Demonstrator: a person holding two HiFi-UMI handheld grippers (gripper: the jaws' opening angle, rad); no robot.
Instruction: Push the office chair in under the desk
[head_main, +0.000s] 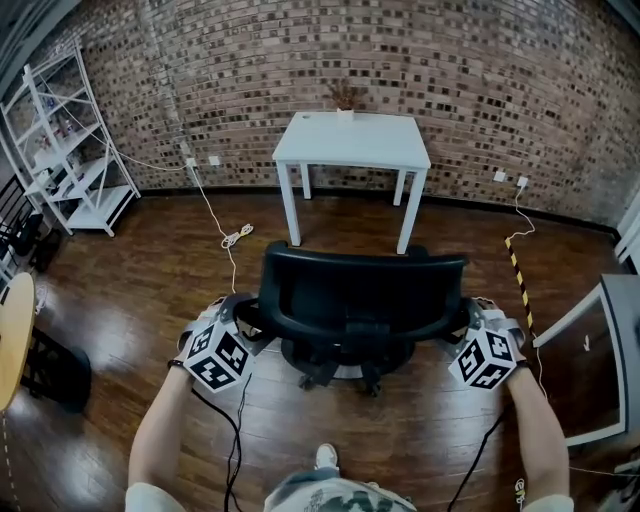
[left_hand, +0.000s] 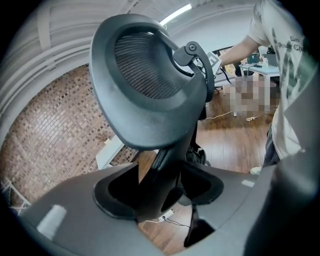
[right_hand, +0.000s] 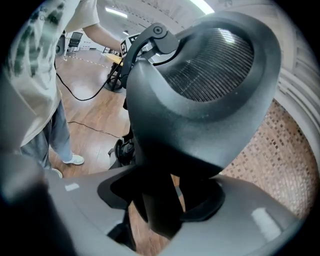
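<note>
A black office chair (head_main: 360, 290) stands on the wooden floor with its backrest toward me, a short way in front of the white desk (head_main: 352, 140) at the brick wall. My left gripper (head_main: 240, 310) is at the backrest's left edge and my right gripper (head_main: 470, 315) at its right edge. In the left gripper view the chair's black frame (left_hand: 145, 85) runs down between the jaws of the left gripper (left_hand: 160, 192) and fills the gap. The right gripper view shows the same: the frame (right_hand: 200, 110) is clamped in the right gripper (right_hand: 160, 200).
A white shelf rack (head_main: 70, 150) stands at the far left. White cables (head_main: 235, 237) lie on the floor left of the desk. Yellow-black tape (head_main: 520, 280) and a grey table (head_main: 625, 340) are at the right, a round wooden table (head_main: 12, 335) at the left. A small plant (head_main: 345, 95) sits on the desk.
</note>
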